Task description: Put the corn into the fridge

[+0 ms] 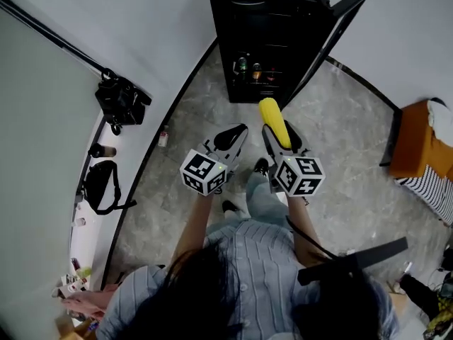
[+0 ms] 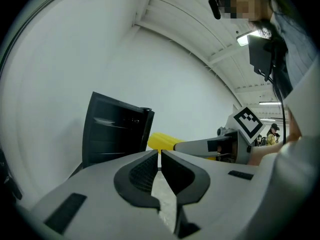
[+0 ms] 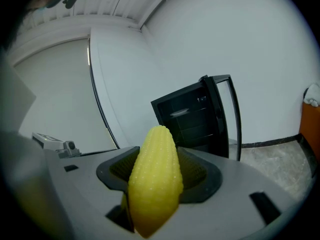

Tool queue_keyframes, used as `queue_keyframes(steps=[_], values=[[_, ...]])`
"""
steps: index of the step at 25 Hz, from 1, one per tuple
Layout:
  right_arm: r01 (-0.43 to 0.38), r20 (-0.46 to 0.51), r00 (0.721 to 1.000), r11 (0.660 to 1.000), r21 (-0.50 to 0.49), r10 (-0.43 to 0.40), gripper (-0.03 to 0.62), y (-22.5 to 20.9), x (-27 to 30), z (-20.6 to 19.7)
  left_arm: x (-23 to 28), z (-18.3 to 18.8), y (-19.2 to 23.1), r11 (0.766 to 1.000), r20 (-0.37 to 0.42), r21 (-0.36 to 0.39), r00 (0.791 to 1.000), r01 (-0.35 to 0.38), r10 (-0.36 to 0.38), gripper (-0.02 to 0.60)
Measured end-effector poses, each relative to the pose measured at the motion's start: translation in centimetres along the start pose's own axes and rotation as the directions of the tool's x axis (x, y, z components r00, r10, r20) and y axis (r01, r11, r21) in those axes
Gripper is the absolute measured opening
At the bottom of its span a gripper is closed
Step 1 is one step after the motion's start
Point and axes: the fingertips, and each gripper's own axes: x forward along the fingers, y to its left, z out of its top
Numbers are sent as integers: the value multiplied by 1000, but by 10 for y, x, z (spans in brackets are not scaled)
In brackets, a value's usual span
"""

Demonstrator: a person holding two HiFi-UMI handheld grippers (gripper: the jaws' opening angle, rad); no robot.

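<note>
Right gripper view: right gripper (image 3: 158,168) jaws clamp the corn (image 3: 155,184) mid-cob, tip toward the open fridge (image 3: 192,116), short of it. Corn looks light, stiff and bumpy, so a mid-cob hold suits. Left gripper (image 2: 159,159) jaws nearly together, empty.

The left gripper's (image 2: 160,155) jaws are all but closed, a thin slit between them (nothing in it). Beyond stands the black fridge (image 2: 113,130), with the yellow corn (image 2: 161,141) in the right gripper (image 2: 184,146) beside it.
</note>
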Motion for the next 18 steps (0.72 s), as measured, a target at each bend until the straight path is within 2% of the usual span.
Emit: queue_keyframes(steps=[9,18], values=[[-23,-10,1000,1000,19,23,249,-51,56,44,71,32,40,1000,-3,3,1000,-28,28,9],[-26,-21,999,999,28,26,250,-90,77,67,123,38,36,1000,-30,5,999,-13,14,9]])
